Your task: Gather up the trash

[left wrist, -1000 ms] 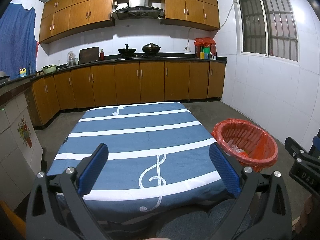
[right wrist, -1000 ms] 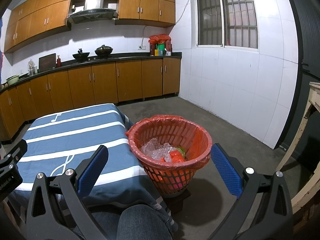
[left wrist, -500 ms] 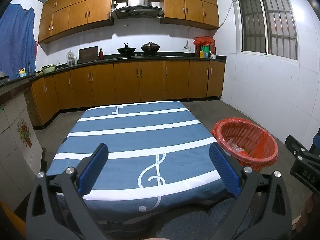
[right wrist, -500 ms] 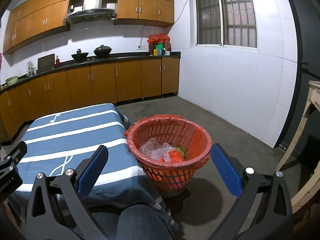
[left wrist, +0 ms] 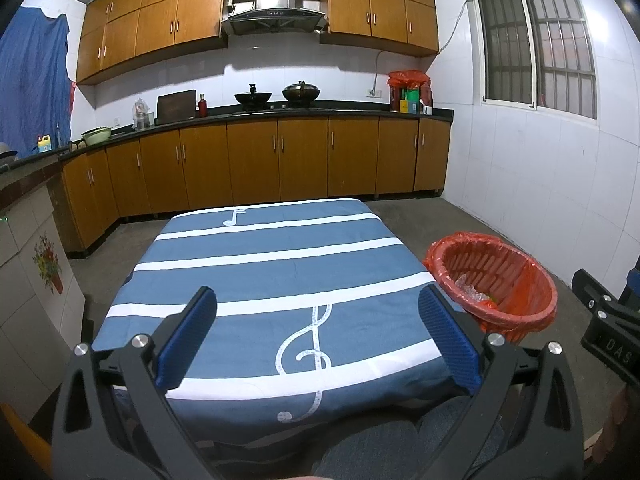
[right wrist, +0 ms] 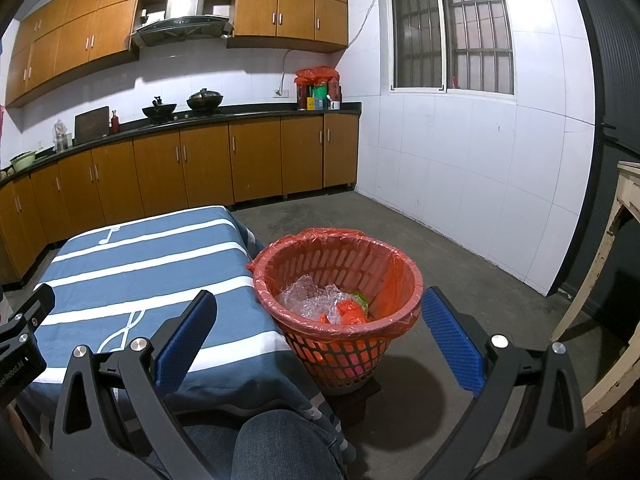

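A red basket lined with a red bag (right wrist: 340,280) stands on the floor right of the table; it also shows in the left wrist view (left wrist: 494,280). Crumpled clear plastic (right wrist: 312,300), an orange scrap and a green scrap lie inside it. My left gripper (left wrist: 318,336) is open and empty over the near edge of the blue striped tablecloth (left wrist: 272,272). My right gripper (right wrist: 318,338) is open and empty, just in front of the basket. No trash shows on the cloth.
Wooden cabinets and a black counter (left wrist: 280,112) with woks line the far wall. A tiled white wall with a window (right wrist: 452,40) is on the right. A pale wooden frame (right wrist: 616,280) stands at the far right. The person's knee (right wrist: 280,440) is below.
Both views shifted very slightly; the basket and table sit a touch lower left in the frames. Both grippers stay open and empty.
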